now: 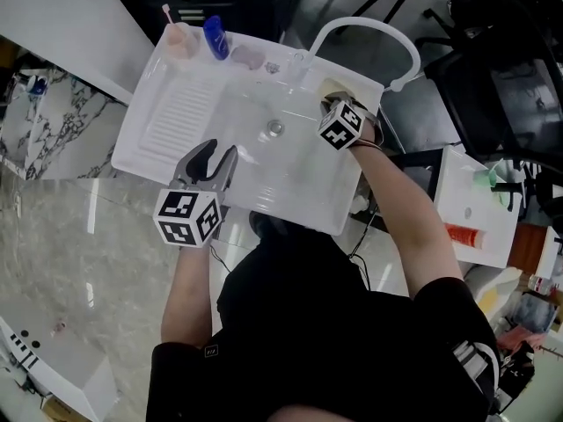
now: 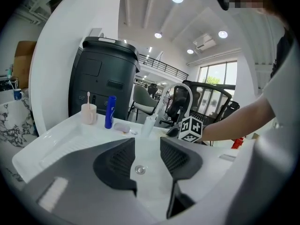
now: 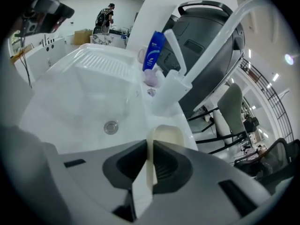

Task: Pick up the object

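A cream-coloured shallow dish (image 3: 169, 134) sits on the right ledge of the white sink (image 1: 176, 117), beside the faucet base. My right gripper (image 3: 151, 149) is shut on the dish's near rim, with the thin wall pinched between both pads. From the head view the right gripper (image 1: 335, 104) covers most of the dish (image 1: 333, 87). My left gripper (image 1: 218, 154) hovers over the sink's front edge. In its own view the left gripper (image 2: 147, 143) is open, and only the basin and drain (image 2: 139, 169) show between its jaws.
A pink cup with a toothbrush (image 1: 180, 40), a blue bottle (image 1: 215, 37) and a pale soap bar (image 1: 249, 56) line the sink's back ledge. A white arched faucet (image 1: 369, 27) rises at the back right. The ribbed drainboard (image 1: 180, 112) lies on the left.
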`<state>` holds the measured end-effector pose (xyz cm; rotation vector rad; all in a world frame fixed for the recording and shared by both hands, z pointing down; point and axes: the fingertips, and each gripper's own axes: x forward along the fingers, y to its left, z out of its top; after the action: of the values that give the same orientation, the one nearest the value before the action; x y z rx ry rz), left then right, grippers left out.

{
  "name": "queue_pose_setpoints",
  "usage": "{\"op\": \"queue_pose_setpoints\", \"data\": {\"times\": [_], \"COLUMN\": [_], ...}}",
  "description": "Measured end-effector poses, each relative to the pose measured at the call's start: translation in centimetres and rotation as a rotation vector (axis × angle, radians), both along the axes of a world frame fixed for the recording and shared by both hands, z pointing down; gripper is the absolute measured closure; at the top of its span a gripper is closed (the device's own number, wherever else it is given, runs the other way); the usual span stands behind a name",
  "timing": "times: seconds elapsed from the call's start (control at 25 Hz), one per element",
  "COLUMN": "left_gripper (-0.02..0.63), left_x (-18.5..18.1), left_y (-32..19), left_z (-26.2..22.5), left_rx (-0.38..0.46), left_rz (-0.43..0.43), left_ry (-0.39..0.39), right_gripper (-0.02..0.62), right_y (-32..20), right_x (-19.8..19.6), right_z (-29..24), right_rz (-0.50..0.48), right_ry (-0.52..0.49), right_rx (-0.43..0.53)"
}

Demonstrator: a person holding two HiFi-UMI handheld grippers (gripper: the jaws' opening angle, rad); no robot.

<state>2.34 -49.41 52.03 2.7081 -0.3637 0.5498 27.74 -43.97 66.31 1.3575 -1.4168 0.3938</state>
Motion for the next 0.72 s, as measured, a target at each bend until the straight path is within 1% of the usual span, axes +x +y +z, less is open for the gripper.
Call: {"op": "queue_pose_setpoints", "data": {"times": [0.2, 0.32, 0.52, 0.72], "left_gripper": [0.44, 0.448, 0.456, 0.466], "left_x": [-0.9, -1.3, -1.5, -0.8], "left_y": [0.1, -0.3, -0.5, -0.6], "left_z": [-2.1, -3.3, -5.0, -7.0], "left_rx": [0.02, 0.044, 0.086, 0.126], "left_rz": [0.013, 0.006, -0.029, -0.054], "left_ry": [0.037, 0.049, 0.06, 0.048], "right_gripper": [0.552, 0.552, 0.552, 0.554], "right_y": [1.6, 2.1, 2.7, 3.3], "right_x": [-1.6, -2.7, -4.5, -5.6], "right_z": [-3.1, -4.8, -6.9, -9.3], "right_rz": [0.011, 0.003, -0.036, -0.043], "right_ry": [-0.012, -0.034, -0.092, -0.187], "right_rx": [0.033, 0.058, 0.123, 0.217]}}
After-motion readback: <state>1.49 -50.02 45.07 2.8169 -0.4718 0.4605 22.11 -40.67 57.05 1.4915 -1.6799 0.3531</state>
